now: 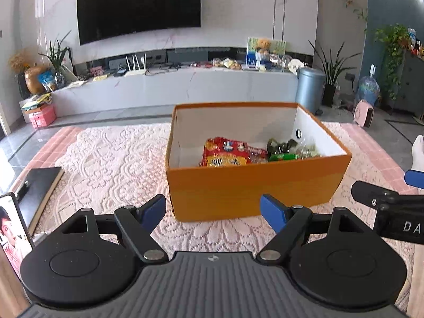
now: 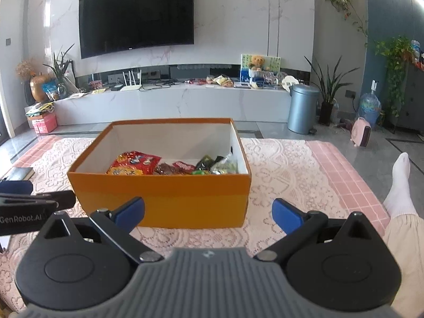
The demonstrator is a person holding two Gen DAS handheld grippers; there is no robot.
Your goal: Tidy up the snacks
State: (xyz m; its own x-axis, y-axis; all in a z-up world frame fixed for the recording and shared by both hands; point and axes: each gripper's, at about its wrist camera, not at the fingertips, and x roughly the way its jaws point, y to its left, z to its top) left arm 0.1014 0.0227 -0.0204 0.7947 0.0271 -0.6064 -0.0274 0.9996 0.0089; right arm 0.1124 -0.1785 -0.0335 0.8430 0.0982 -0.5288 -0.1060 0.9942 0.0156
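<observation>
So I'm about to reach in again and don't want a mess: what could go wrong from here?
1. Both grippers, left and right, hang open close together before the box; they could collide.
2. The snacks lie low behind the near wall; a low reach could shove or tip the box.
3. The phone leans close beside the left gripper and could get knocked.

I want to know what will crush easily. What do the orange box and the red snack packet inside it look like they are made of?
Orange box: seemingly matte cardboard; thin, straight walls with a plain white inside. Red snack packet: probably glossy plastic film; it crinkles and catches the light.
</observation>
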